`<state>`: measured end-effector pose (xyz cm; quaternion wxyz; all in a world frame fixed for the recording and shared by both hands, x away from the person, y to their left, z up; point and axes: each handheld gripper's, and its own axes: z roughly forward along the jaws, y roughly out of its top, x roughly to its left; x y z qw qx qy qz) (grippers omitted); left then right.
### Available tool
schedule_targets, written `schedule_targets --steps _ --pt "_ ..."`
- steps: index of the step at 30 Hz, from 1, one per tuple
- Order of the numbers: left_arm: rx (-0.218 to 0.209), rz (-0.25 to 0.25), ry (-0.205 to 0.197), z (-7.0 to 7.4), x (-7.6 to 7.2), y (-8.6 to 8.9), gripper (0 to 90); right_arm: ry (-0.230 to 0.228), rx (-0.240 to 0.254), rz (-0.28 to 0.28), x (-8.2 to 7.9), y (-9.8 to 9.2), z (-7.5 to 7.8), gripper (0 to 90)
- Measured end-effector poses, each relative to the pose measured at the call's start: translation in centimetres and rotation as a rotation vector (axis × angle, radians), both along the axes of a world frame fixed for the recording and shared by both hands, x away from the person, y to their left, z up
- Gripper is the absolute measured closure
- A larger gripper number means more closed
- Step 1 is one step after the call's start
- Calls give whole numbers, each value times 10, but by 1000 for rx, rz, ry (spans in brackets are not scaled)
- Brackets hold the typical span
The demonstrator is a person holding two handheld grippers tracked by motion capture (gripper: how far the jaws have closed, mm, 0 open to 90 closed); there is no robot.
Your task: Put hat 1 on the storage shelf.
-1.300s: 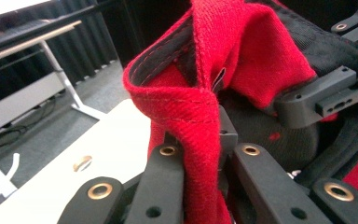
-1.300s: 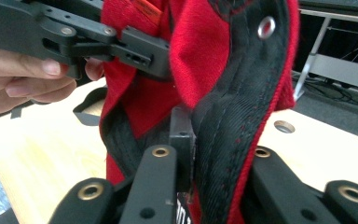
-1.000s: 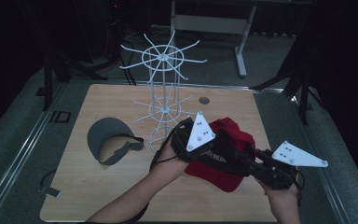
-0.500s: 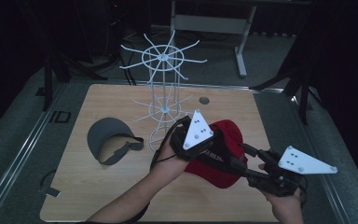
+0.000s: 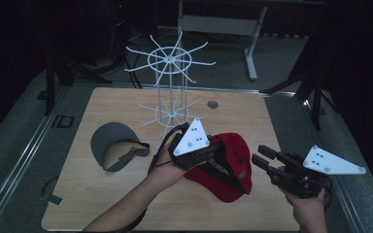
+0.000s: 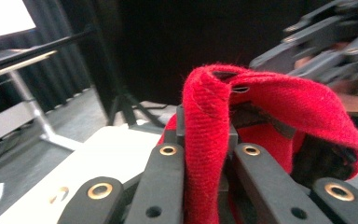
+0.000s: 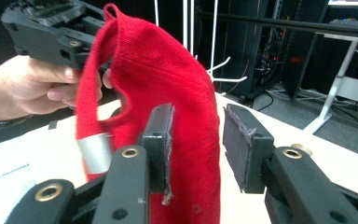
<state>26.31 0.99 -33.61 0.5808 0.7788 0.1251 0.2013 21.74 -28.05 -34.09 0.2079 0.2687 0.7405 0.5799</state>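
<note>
The left gripper [image 5: 209, 154] had its jaws clamped tight on a fold of the red cap [image 5: 228, 167], holding it up just above the wooden table [image 5: 126, 204], towards its near right part. In the left gripper view the red cloth [image 6: 209, 140] stood pinched between the two black jaws. The right gripper [image 5: 263, 158] hung just beside the cap's right edge; its jaws had just been closing yet stood apart, the cap [image 7: 168, 84] against one pad [image 7: 161, 140] only. Behind stood a white wire rack [image 5: 170, 82], and to the left lay a grey visor [image 5: 114, 145].
</note>
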Motion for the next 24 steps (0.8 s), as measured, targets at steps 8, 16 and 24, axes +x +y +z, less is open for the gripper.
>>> schedule_targets --steps 8,16,24 --pt "14 -101 2 -1 -4 -1 869 4 -65 38 9 15 -6 557" --pt "0 -97 13 1 -4 -2 869 -10 -97 84 8 23 -5 687" --pt "-4 -116 23 1 -5 -2 868 -30 -131 136 2 23 -2 880"
